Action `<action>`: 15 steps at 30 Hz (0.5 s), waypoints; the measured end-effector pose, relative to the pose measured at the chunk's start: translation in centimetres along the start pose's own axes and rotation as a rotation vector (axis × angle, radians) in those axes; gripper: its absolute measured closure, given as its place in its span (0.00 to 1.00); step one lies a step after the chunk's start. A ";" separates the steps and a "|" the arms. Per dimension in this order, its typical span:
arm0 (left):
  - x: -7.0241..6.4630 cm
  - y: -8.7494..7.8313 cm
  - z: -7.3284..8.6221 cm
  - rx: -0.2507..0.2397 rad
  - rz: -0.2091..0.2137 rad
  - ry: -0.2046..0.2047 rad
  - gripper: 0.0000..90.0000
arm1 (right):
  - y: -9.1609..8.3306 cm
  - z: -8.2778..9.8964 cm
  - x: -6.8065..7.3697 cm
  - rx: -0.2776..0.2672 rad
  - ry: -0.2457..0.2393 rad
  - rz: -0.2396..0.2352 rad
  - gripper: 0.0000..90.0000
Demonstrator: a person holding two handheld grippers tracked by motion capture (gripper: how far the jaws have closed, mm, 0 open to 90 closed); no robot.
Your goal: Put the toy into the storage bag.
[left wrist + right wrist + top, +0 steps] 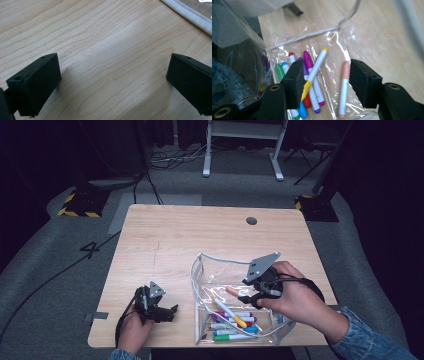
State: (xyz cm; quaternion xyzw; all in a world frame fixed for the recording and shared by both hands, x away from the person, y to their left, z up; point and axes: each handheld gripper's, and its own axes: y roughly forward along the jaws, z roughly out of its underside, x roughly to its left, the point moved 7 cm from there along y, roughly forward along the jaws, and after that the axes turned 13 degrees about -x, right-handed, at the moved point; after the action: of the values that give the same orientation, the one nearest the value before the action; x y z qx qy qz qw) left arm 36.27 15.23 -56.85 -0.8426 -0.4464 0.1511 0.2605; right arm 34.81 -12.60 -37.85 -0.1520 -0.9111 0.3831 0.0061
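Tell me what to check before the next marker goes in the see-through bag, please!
1. Right gripper has let go: ok, jaws stand apart with nothing pressed between them.
2. Left gripper free: ok, jaws wide open over bare table.
3. Clear pouch mouth open: ok, its white rim stands up in the high view.
4. Markers inside: ok, the yellow-capped marker lies across the pile and the peach-capped marker lies apart from it.
5. Another marker waiting on the table: cannot tell, none seen outside the pouch.
6. Pouch held steady: not ok, neither gripper grips it.
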 end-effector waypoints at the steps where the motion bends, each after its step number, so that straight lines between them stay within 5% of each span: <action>1: 0.0 0.0 0.0 0.000 0.000 0.000 0.00 | -0.6 -0.3 -0.2 -0.017 0.004 0.010 0.53; 15: 0.0 0.0 0.0 0.000 0.000 0.000 0.00 | -7.1 0.1 -3.1 -0.077 0.083 0.141 0.58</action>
State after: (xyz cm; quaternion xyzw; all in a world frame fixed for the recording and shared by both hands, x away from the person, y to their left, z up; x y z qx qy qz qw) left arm 36.27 15.23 -56.85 -0.8426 -0.4464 0.1513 0.2604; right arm 35.80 -18.24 -32.64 -0.2316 -0.9112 0.3406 0.0110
